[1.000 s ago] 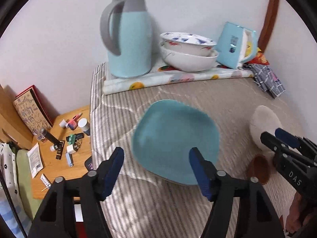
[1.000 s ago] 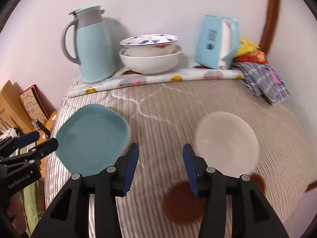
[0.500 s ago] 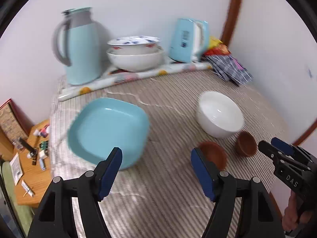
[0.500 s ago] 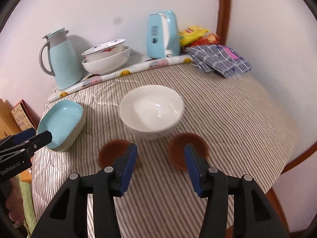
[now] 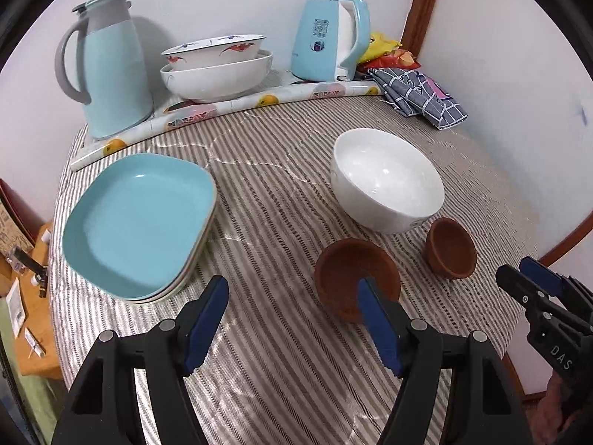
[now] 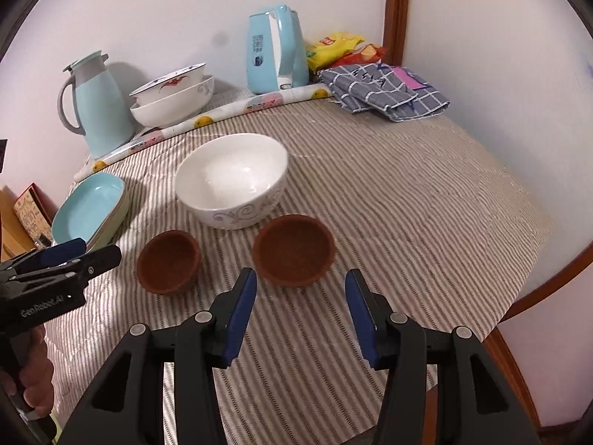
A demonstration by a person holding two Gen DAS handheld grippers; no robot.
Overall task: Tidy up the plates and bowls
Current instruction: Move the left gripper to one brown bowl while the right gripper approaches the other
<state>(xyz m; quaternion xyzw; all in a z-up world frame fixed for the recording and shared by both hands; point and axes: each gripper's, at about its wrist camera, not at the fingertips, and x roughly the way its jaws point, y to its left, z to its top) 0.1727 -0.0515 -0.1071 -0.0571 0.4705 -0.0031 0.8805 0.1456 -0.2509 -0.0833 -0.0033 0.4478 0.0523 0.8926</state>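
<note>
While both grippers hung above the near edge of the table [image 6: 426,193], the crockery to be sorted lay spread over its striped cloth. A white bowl [image 6: 231,180] stood about mid-table, and just in front of it, toward the near edge, sat two small brown bowls [image 6: 294,254] [image 6: 168,261], apart from each other and from the white one. Toward the left edge lay the blue plates [image 5: 139,218], stacked (at least two rims showed under the top one), which suggested that the plates were already gathered and the bowls were what remained.

The right gripper [image 6: 300,306] had its fingers spread wide and empty, and lined up with the larger-looking brown bowl just beyond their tips, likely so as to straddle its rim. The left gripper [image 5: 292,319] was likewise wide open and held nothing; its right finger overlapped the nearer brown bowl in the left wrist view, though I could not tell whether it touched.

At the far edge, against the wall, two larger bowls [image 5: 217,68] sat nested on a rolled fruit-print mat [image 5: 222,109], between a pale blue thermos jug [image 5: 111,66] and a blue kettle [image 5: 328,40]. A checked cloth [image 5: 418,91] and snack packets [image 5: 385,50] filled the far right corner.
</note>
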